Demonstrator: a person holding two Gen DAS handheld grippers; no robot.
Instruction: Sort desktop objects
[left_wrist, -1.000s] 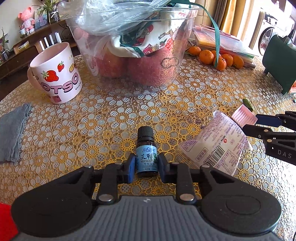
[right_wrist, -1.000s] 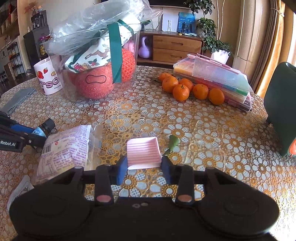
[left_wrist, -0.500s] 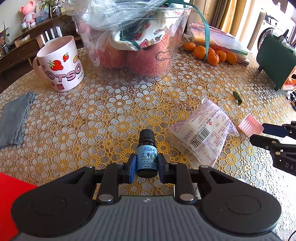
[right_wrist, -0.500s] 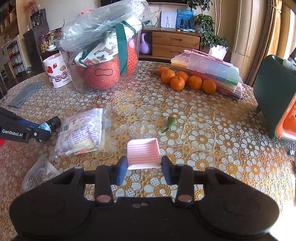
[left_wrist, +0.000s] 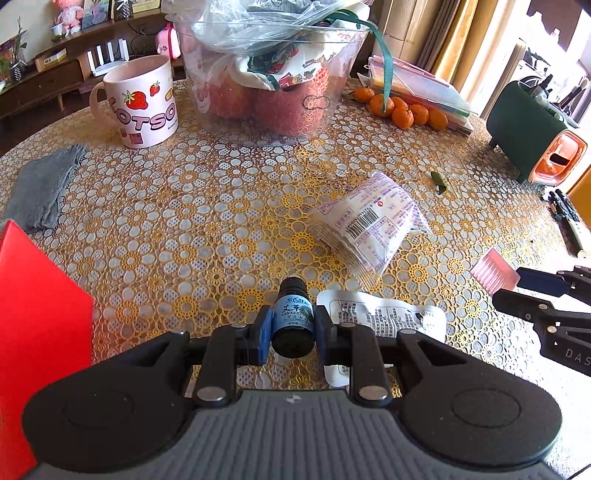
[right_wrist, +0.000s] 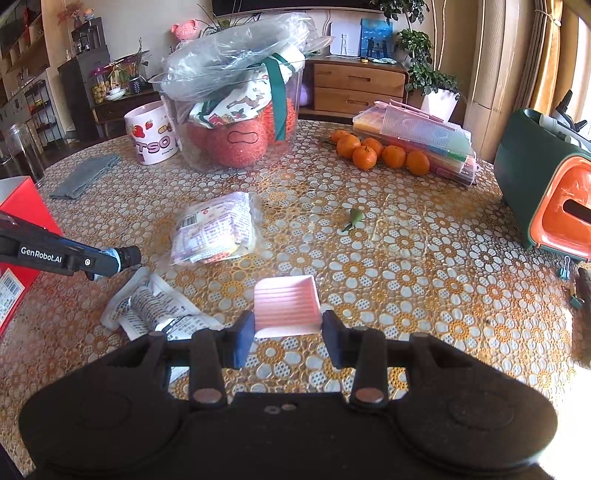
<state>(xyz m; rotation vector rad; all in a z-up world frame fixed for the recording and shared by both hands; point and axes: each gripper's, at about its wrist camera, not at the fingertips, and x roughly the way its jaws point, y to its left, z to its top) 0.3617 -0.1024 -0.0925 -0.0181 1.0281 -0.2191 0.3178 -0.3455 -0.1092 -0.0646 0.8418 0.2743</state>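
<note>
My left gripper (left_wrist: 291, 332) is shut on a small dark bottle (left_wrist: 293, 317) with a blue label and black cap, held above the table; the bottle also shows in the right wrist view (right_wrist: 123, 256). My right gripper (right_wrist: 288, 332) is shut on a pink ribbed square box (right_wrist: 286, 301), held above the table; the box shows at the right of the left wrist view (left_wrist: 493, 273). A purple-printed snack packet (left_wrist: 373, 221) lies on the table ahead, and a flat white sachet (left_wrist: 384, 314) lies just under my left gripper.
A red box (left_wrist: 37, 325) stands at the near left. A strawberry mug (left_wrist: 142, 99), a clear tub of red balls (left_wrist: 273, 77), oranges (left_wrist: 402, 109), stacked plastic cases (right_wrist: 417, 140), a grey cloth (left_wrist: 40, 184) and a green-orange container (left_wrist: 535, 140) ring the table.
Both grippers have pulled back toward me and lifted, each keeping its object. The white sachet and red box have come into view.
</note>
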